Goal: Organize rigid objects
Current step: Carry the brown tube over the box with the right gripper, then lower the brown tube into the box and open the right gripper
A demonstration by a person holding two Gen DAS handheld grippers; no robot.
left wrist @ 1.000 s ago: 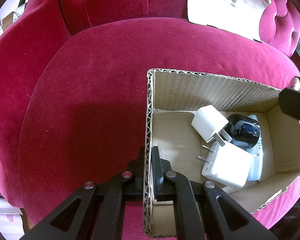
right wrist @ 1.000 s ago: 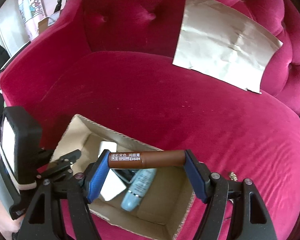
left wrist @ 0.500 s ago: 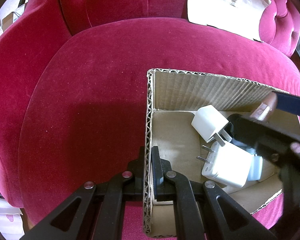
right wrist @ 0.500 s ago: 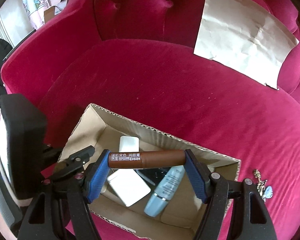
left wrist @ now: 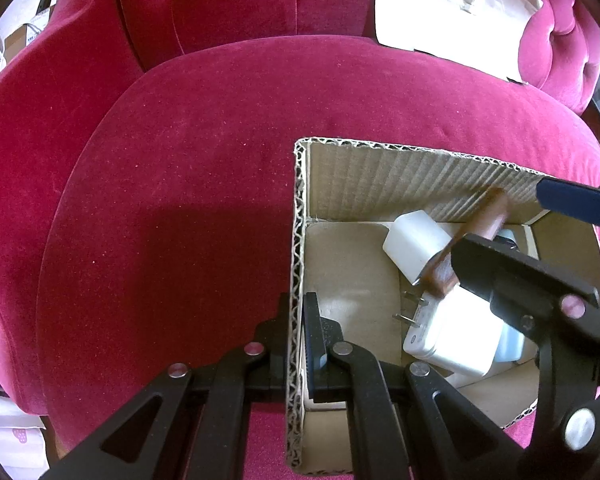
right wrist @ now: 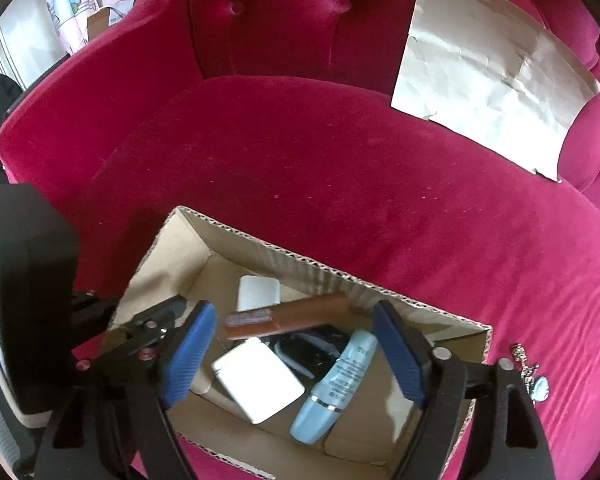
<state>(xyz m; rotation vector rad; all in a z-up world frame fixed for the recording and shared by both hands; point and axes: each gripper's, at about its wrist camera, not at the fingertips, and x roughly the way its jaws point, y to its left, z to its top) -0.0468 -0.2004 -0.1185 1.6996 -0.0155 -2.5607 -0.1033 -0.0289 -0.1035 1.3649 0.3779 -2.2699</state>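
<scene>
The left wall of the open brown corrugated cardboard box [left wrist: 298, 240] is being pinched between the shut left tongs [left wrist: 296, 332], so that, it seems, the box is being kept steady on the crimson velvet armchair seat [left wrist: 172, 200] while things are being dropped in. Over the box the right tongs [right wrist: 292, 354] are being opened, and the brown cylindrical cosmetic tube [right wrist: 288, 316] is being let go: it is lying tilted and blurred, clear of both blue pads, above the white square charger [right wrist: 258, 380], the small white plug adapter [right wrist: 259, 294] and the pale blue bottle [right wrist: 336, 388] already inside. A creased sheet of paper [right wrist: 488, 72] is leaning on the far backrest.
</scene>
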